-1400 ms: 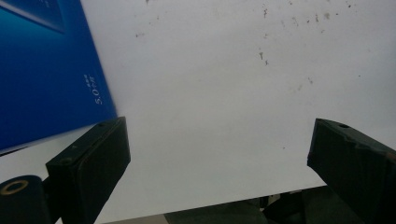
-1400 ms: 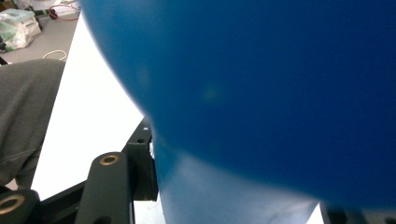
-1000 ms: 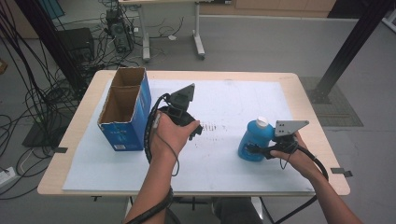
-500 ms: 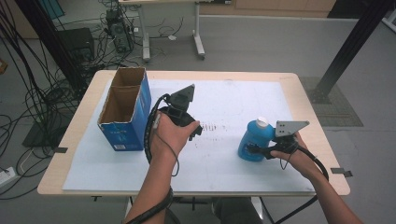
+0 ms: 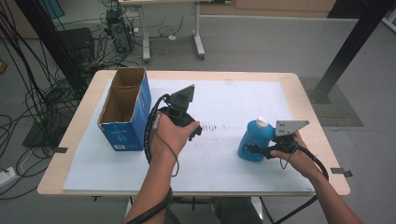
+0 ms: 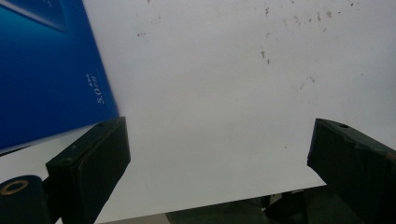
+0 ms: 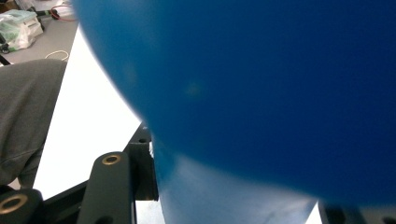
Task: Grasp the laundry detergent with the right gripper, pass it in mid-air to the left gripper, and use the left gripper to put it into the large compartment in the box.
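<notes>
A blue bottle (image 5: 252, 138) with a white cap stands upright on the right part of the white table (image 5: 233, 98). My right gripper (image 5: 251, 150) is shut on its lower body, coming in from the right. In the right gripper view the blue bottle (image 7: 261, 93) sits between the jaws of the right gripper (image 7: 224, 203). My left gripper (image 5: 192, 130) is held above the table's middle, just right of an open-topped blue cardboard box (image 5: 123, 112). In the left gripper view the left gripper (image 6: 219, 156) stands wide open over bare table, with the box's blue side (image 6: 46, 70) at the left.
Faint dark marks dot the white sheet (image 5: 215, 126) between the two hands. The table's wooden rim (image 5: 327, 140) runs close behind the right hand. Cables and desk legs lie on the floor beyond the far edge. A grey-clad leg (image 7: 23, 116) shows past the table's near edge.
</notes>
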Demonstrator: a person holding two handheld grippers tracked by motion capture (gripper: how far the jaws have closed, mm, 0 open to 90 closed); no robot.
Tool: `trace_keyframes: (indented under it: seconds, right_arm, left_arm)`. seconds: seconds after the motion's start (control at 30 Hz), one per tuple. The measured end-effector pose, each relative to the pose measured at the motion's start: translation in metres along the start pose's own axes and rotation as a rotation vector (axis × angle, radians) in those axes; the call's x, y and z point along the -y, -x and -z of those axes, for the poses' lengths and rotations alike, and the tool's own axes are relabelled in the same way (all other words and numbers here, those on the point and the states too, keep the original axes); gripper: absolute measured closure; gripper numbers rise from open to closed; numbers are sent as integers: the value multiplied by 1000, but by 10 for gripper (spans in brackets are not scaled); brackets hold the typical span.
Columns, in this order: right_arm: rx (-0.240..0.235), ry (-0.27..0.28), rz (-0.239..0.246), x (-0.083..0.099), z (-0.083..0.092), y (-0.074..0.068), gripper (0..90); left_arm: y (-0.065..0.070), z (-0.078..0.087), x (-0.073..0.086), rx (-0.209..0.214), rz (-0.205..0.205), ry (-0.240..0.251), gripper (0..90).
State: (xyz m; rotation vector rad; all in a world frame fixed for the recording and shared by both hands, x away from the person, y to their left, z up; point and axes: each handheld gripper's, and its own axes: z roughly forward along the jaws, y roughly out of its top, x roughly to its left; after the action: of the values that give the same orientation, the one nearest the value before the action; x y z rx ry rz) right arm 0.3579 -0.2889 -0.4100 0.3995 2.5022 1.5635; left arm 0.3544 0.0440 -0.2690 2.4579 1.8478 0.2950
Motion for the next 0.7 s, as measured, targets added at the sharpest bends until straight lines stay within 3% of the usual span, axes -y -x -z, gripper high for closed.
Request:
trace_keyframes:
  seconds: [0.7]
  right_arm:
    - [-2,-1,0,0,0,0,431]
  left_arm:
    - [0,2,0,-6,1,5,62]
